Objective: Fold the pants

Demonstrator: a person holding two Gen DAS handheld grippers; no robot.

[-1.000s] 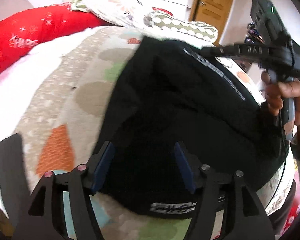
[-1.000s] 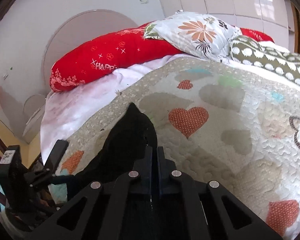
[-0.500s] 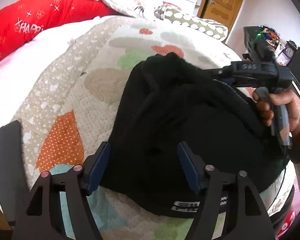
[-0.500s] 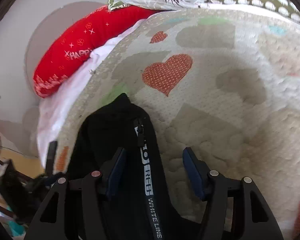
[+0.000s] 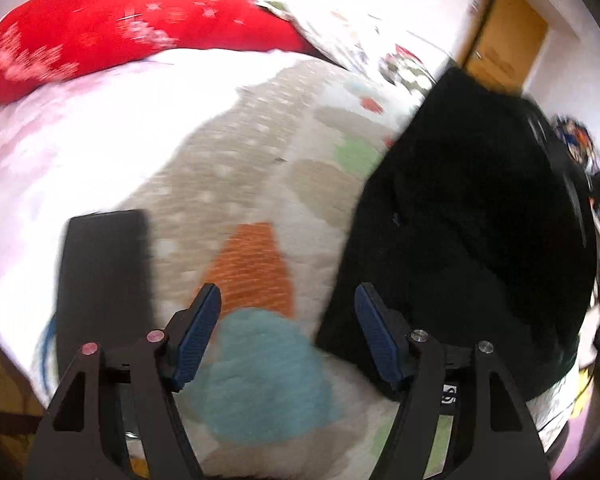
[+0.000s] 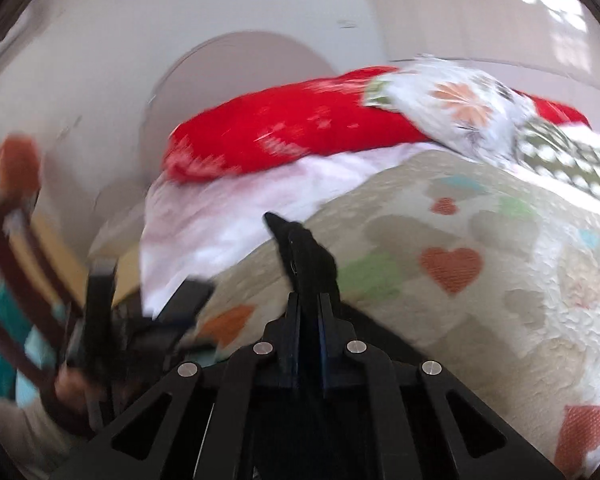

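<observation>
The black pants lie bunched on the heart-patterned quilt, at the right of the left wrist view, with part lifted up. My left gripper is open and empty over the quilt, its right finger at the pants' left edge. My right gripper is shut on a fold of the black pants, which sticks up between the fingers. The left gripper also shows blurred in the right wrist view. Both views are motion-blurred.
A long red pillow and floral pillows lie at the head of the bed. A white sheet borders the quilt. A wooden door stands at the far right. A black flat part sits left of my left gripper.
My right gripper has shut on the pants and lifted them. My left gripper has swung left, off the pants, and stays open.
</observation>
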